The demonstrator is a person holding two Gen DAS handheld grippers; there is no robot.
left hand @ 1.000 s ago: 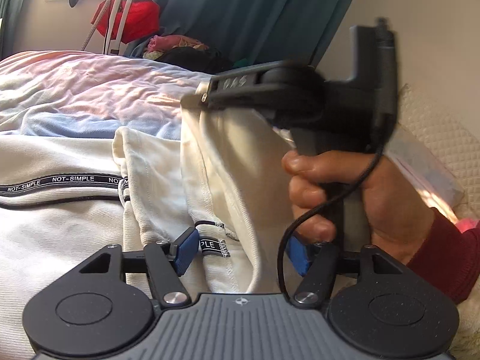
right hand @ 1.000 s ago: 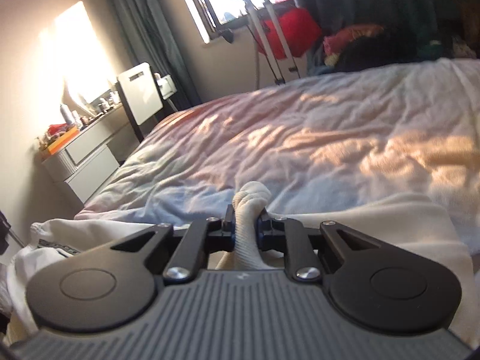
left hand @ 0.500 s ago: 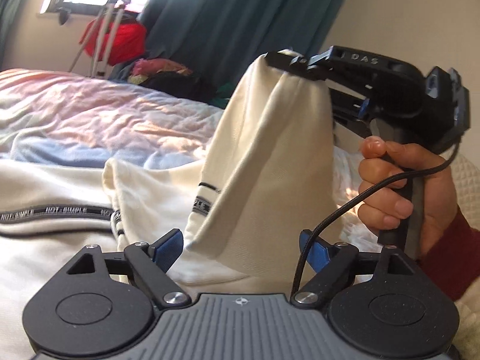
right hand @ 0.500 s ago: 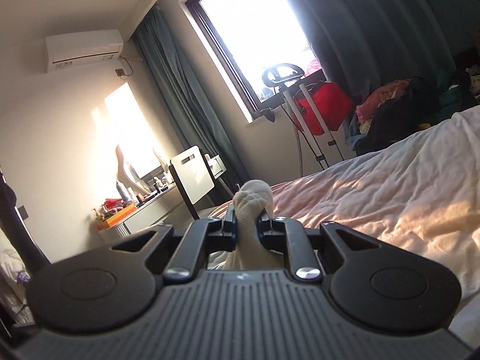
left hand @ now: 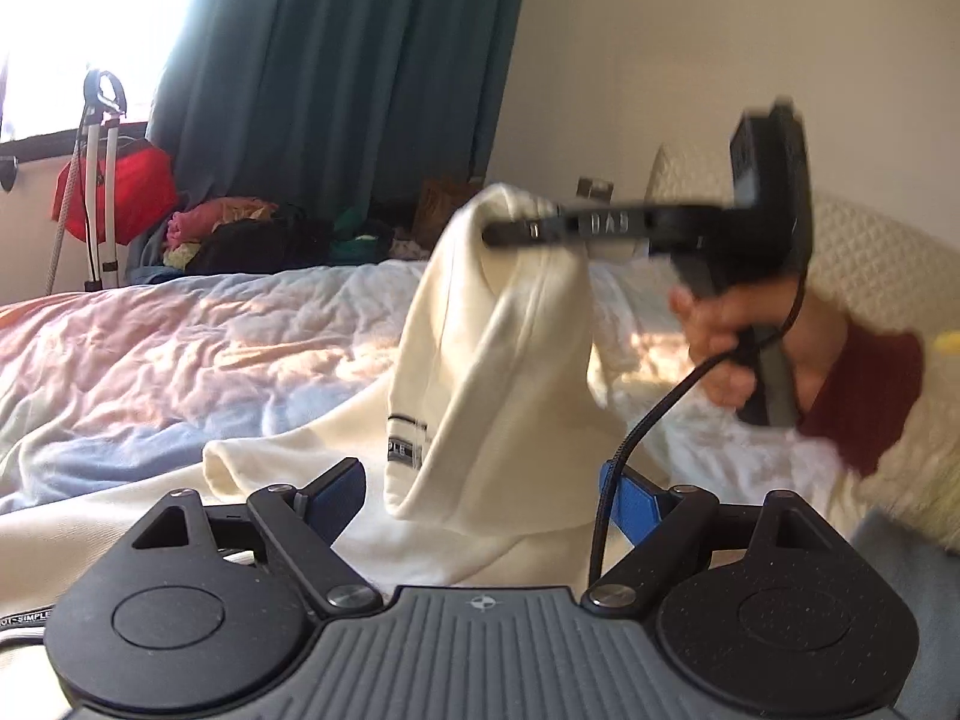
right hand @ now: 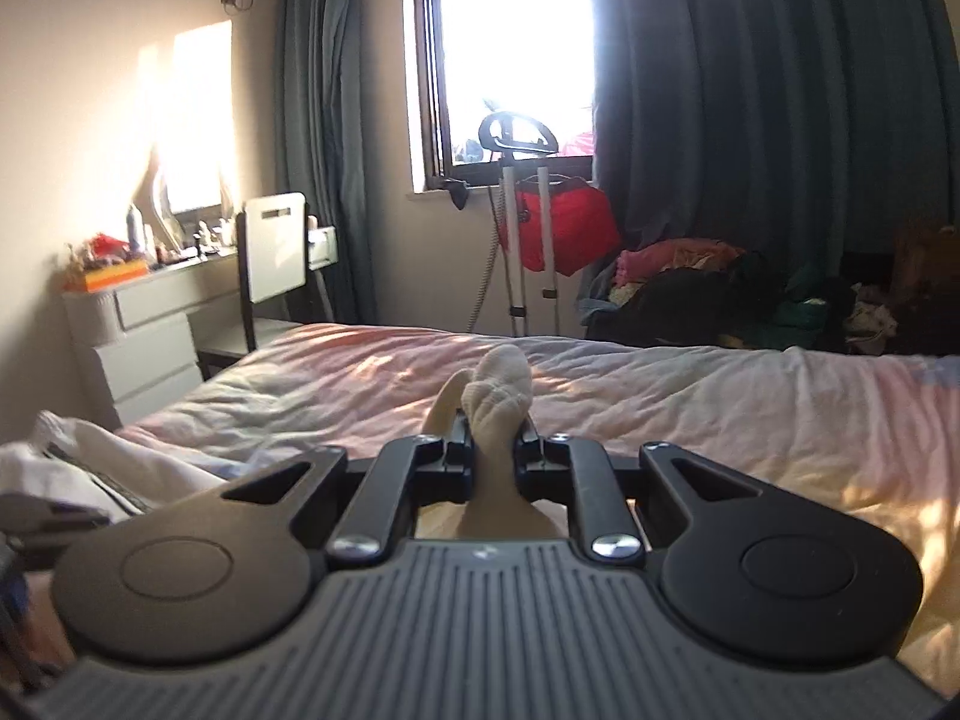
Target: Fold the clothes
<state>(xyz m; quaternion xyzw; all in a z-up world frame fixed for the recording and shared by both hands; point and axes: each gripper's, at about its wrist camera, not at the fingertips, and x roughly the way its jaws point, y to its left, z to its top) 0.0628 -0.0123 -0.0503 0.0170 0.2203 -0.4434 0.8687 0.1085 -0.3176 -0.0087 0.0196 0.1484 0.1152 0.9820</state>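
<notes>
A cream sweatshirt (left hand: 498, 372) with a black lettered band lies on the bed (left hand: 210, 336). One part of it is pulled up into a hanging peak. My right gripper (left hand: 498, 233), held by a hand (left hand: 720, 330) in a dark red sleeve, is shut on the top of that peak. In the right wrist view the bunched cream fabric (right hand: 501, 384) sticks out between the closed jaws of the right gripper (right hand: 495, 420). My left gripper (left hand: 486, 492) stands open low in front. The hanging cloth drops between its blue pads (left hand: 336, 492) without being pressed.
A red bag on a white stand (left hand: 114, 192) and a pile of clothes (left hand: 240, 234) sit beyond the bed by the teal curtain (left hand: 360, 60). A grey dresser (right hand: 144, 324) and a chair (right hand: 273, 252) stand at the far left. A quilted cream headboard (left hand: 870, 264) is at the right.
The right gripper has raised the pinched cream fabric higher off the bed and levelled out. The left jaws have spread wider, and the left view has risen and rolled.
</notes>
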